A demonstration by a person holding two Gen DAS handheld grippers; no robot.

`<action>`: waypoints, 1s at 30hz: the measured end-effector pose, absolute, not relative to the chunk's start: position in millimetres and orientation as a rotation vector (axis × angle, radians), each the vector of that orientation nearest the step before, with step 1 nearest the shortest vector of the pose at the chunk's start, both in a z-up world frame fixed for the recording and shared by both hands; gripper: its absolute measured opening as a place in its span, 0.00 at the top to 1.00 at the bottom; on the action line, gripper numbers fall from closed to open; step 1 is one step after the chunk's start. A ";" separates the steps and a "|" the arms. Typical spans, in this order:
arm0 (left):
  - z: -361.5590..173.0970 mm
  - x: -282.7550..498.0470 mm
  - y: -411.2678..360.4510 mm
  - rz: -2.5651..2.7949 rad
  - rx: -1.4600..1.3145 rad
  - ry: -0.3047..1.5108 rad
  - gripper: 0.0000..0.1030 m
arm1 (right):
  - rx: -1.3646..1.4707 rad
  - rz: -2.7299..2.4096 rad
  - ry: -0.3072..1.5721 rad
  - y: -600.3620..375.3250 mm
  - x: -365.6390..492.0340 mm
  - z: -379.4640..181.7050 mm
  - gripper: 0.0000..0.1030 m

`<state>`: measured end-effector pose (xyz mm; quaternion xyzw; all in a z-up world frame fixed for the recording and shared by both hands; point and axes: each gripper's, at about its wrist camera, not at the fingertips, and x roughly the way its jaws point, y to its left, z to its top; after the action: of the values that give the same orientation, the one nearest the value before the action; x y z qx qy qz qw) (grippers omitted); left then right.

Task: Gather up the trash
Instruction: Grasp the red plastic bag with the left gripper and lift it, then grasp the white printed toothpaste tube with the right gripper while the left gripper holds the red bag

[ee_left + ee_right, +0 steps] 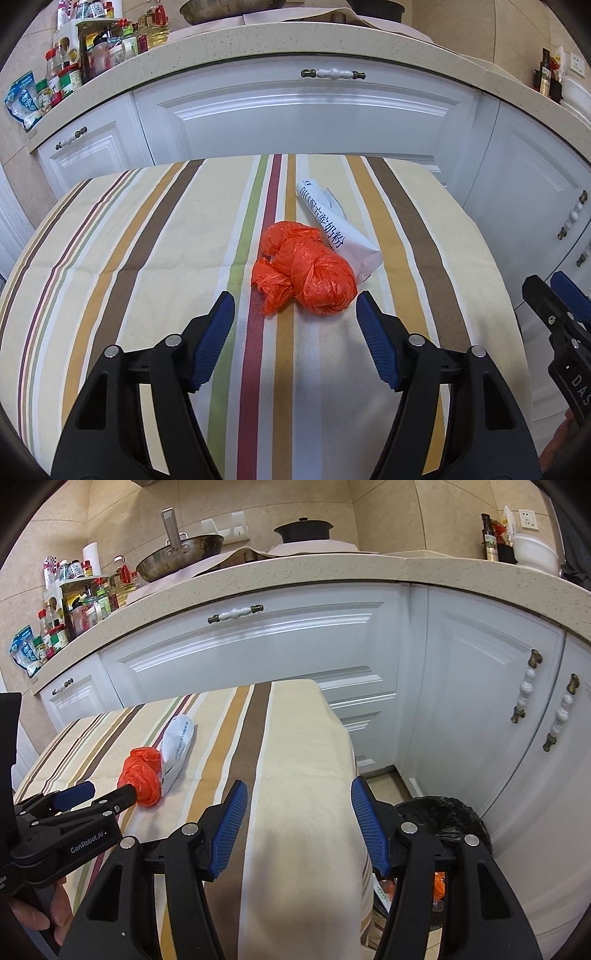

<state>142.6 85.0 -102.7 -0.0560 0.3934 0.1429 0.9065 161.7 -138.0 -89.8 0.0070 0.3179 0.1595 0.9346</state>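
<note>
Looking forward from the left wrist, the left gripper (295, 314) stands wide and holds nothing, its two blue ribbed pads (218, 332) spread to either side of the crumpled orange plastic bag (306, 273), which lies just ahead of the fingertips on the striped tablecloth (147, 236). Touching the bag on its far right side, farther from the claw, is a white paper sachet with blue printing (340, 225). I judge the step in hand to be the reach for the orange bag: the claw is lined up but not yet around it. The next move calls for easing forward until the pads flank the wad, then closing firmly, since thin plastic will squash and may slip.

From the right wrist, the right gripper (295, 830) is also wide and empty, hanging over the table's right edge where the cloth drapes down. Just past its right finger, lower down, sits a round bin lined with a black bag (454, 819), some scraps visible inside. Far to this claw's left, the left gripper (107, 794) shows from the side with its tips at the orange bag (142, 775); whether they touch it I cannot tell. The sachet (177, 746) lies just beyond. Once gripped, the bag must travel rightward to the bin.
</note>
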 end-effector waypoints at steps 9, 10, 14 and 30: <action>-108.9 157.0 91.9 0.290 -0.144 0.812 0.47 | 0.019 0.338 0.673 -135.5 168.9 -95.3 0.43; -109.2 157.5 92.8 0.280 -0.150 0.813 0.58 | 0.017 0.339 0.674 -135.1 169.4 -95.1 0.42; -111.4 158.9 95.5 0.251 -0.150 0.810 0.77 | 0.010 0.344 0.675 -131.5 171.4 -95.2 0.42; -109.4 138.8 145.5 0.307 -0.169 0.797 0.81 | -0.046 0.430 0.670 -78.8 176.5 -91.2 0.42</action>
<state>138.8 145.5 -109.4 -0.0819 0.3860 0.1489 0.9067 176.5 -78.8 -91.2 -0.0222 0.3264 0.2094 0.9215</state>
